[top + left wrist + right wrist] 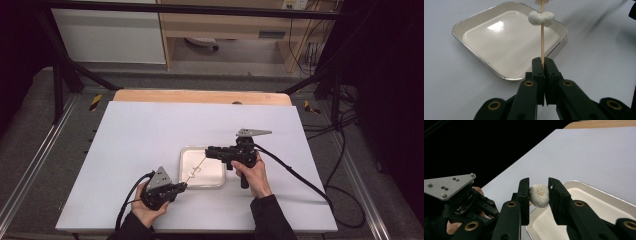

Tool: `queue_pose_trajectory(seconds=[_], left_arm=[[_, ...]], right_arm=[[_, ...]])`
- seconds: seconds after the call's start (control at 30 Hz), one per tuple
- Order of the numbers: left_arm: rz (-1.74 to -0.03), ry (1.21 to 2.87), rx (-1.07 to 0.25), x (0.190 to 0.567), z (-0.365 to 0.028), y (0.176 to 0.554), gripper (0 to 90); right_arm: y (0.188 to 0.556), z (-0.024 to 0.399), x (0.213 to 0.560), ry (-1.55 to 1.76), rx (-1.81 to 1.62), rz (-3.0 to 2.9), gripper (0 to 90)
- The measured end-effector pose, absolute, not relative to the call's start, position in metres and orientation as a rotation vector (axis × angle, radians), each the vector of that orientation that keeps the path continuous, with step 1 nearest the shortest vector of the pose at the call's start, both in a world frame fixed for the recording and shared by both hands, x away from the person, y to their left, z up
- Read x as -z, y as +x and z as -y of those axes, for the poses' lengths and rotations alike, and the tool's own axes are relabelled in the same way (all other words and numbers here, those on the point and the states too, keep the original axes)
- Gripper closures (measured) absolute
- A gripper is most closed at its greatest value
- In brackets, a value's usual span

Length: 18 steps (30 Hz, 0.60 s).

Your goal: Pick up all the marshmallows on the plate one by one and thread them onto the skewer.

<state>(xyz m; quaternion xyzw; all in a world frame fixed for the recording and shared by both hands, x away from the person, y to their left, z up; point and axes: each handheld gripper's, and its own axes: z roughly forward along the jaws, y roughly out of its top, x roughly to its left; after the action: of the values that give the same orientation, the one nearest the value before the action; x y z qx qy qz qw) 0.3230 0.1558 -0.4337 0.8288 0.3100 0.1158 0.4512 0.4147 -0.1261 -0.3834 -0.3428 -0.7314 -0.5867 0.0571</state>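
White counter (pixel 150 135), steel tray (pixel 220 180) | left gripper (pixel 542 64) clamps skewer (pixel 542 45) | right gripper (pixel 539 195) pinches marshmallow (pixel 539 195) | step: threading; next: slide along stick.

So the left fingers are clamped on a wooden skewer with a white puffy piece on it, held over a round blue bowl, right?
Not quite: there is no round blue bowl. In the left gripper view, the left gripper pinches the skewer, with the white piece on it, over a white rectangular tray with rounded corners and a silvery rim.

Thin wooden skewer (pixel 542 37), white puffy pieces (pixel 541 18) threaded, above tray (pixel 474 18).
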Motion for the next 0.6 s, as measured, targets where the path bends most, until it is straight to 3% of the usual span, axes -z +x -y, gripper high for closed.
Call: queue_pose_trajectory(seconds=[0.6], left_arm=[[-0.814, 2.012, -0.258, 0.436, -0.156, 0.322, 88.5]], right_arm=[[0.401, 0.116, 0.396, -1.063, 1.893, 2.126, 77.4]])
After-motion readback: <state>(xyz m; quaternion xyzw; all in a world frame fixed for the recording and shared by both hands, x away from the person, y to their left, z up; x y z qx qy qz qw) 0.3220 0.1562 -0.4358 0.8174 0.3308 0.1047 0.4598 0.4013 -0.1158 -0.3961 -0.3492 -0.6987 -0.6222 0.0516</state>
